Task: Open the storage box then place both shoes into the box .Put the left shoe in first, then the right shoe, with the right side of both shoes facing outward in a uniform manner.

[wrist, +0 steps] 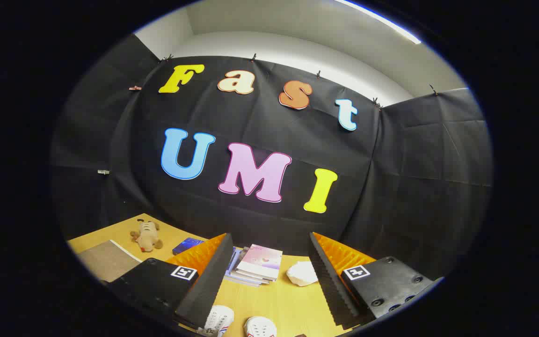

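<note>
Wood: the pale wooden bench (293, 304) lies below me and carries everything I can make out.
Gripper: my gripper (269, 271) is wide open, fingers spread well apart, nothing between them, high above the bench and tilted up toward the booth wall.
Shoes: two white shoes (239, 324) lie close below the fingers, side by side and near each other; I see just their upper ends, so I cannot tell left from right yet.
Storage box: I cannot pick it out from here; a flat grey-brown panel (105, 262) lies beyond my left finger, and whether it belongs to the box I cannot tell.
Clutter: a stack of books (256, 267) sits beyond the gap between the fingers, a crumpled white lump (302, 274) just beside it, a plush toy (146, 236) and a small blue box (187, 244) farther off toward the wall.
Step in hand: by my judgement I am at the start, with the box to open first and neither shoe grasped.
How to do it well: I should tip the gripper down until the box and both shoes are in full sight, find the lid's edge, and approach it squarely with the fingers kept open.
Care: I should settle which shoe is the left one before closing on either, since order and facing both matter.
Risk: a low sweep could knock the shoes out of line.
</note>
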Tool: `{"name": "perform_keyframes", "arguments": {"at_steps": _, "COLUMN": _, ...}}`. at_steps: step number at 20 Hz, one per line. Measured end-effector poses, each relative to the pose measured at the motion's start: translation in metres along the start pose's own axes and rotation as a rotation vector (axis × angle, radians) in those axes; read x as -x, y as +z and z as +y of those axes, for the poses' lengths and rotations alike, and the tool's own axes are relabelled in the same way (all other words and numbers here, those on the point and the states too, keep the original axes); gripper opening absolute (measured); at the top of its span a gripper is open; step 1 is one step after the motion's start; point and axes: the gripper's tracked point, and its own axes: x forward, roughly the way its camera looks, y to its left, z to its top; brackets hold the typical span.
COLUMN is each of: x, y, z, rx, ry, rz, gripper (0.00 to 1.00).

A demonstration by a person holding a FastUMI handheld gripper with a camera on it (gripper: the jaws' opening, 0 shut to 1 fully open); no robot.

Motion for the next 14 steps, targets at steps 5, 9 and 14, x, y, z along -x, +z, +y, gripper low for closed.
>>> {"name": "perform_keyframes", "arguments": {"at_steps": 5, "x": 0.003, "y": -0.001, "z": 0.018, "rx": -0.004, "ry": 0.031, "rz": 0.011, "gripper": 0.97}}
{"name": "perform_keyframes", "arguments": {"at_steps": 9, "x": 0.006, "y": 0.002, "z": 0.027, "rx": 0.016, "ry": 0.043, "rz": 0.009, "gripper": 0.97}}
{"name": "perform_keyframes", "arguments": {"at_steps": 14, "x": 0.008, "y": -0.001, "z": 0.043, "rx": 0.018, "ry": 0.079, "rz": 0.022, "gripper": 0.97}}
